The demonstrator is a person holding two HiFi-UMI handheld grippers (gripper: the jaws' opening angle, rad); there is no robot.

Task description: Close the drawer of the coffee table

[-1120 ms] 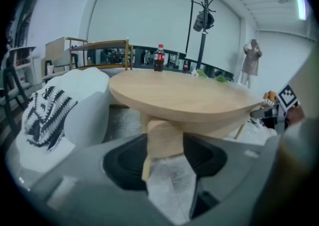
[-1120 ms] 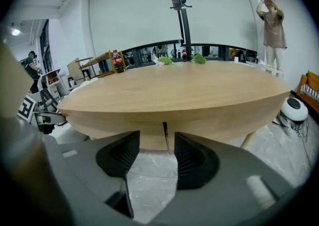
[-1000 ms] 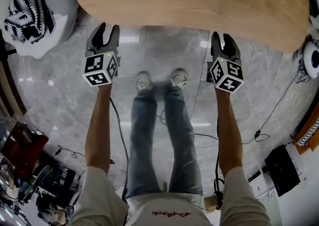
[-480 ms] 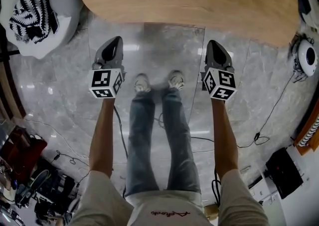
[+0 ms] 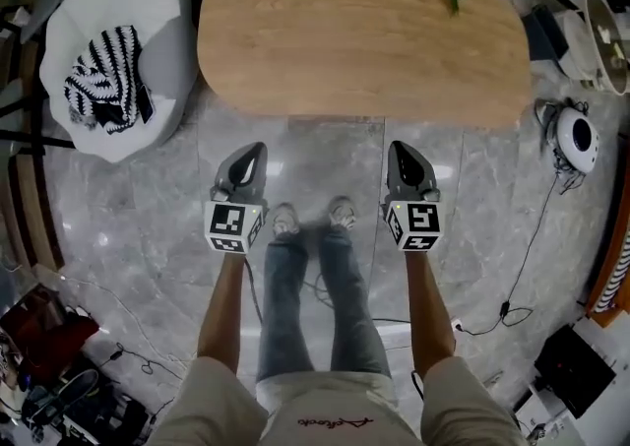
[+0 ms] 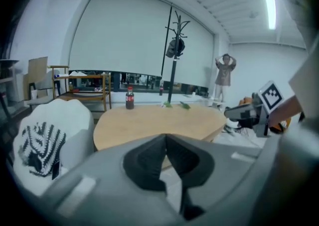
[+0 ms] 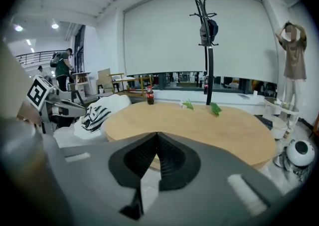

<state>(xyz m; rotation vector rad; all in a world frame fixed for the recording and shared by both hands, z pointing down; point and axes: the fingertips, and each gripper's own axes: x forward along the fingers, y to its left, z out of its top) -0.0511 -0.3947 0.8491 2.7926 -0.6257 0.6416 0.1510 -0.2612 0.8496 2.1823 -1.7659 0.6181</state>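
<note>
**A:** Head view first. Where's the drawer?

**B:** No drawer front shows. The coffee table [image 5: 364, 40] fills 12 o'clock, and nothing sticks out from under its wooden worktop along the near edge. I judge the drawer is either pushed in or hidden beneath the top.

**A:** How does the table lie?

**B:** Its long axis runs 9 to 3 o'clock, and the long near edge faces the person at 6. A drawer on that side would likely slide along the 6-to-12 line.

**A:** And the grippers?

**B:** The left gripper [image 5: 254, 154] is at 10 o'clock of the shoes [image 5: 285, 218] and the right gripper [image 5: 401, 152] is at 2. Both are above the floor [image 5: 325, 154], apart from the table, with their noses toward 12.

**A:** Left gripper view?

**B:** The jaws are pressed together with nothing between them. The table is dead ahead, with a bottle [image 6: 129, 97] at its far edge toward 11 o'clock. The gripper's own body hides the space under the top.

**A:** Right gripper view?

**B:** The same: jaws closed and empty, table ahead, no drawer face to be seen.

**A:** And if the drawer needs more of a push?

**B:** Come down low and set both closed tips on the front, one each side of its middle. Push straight toward 12 so it doesn't skew, and stop when it's flush.
</note>
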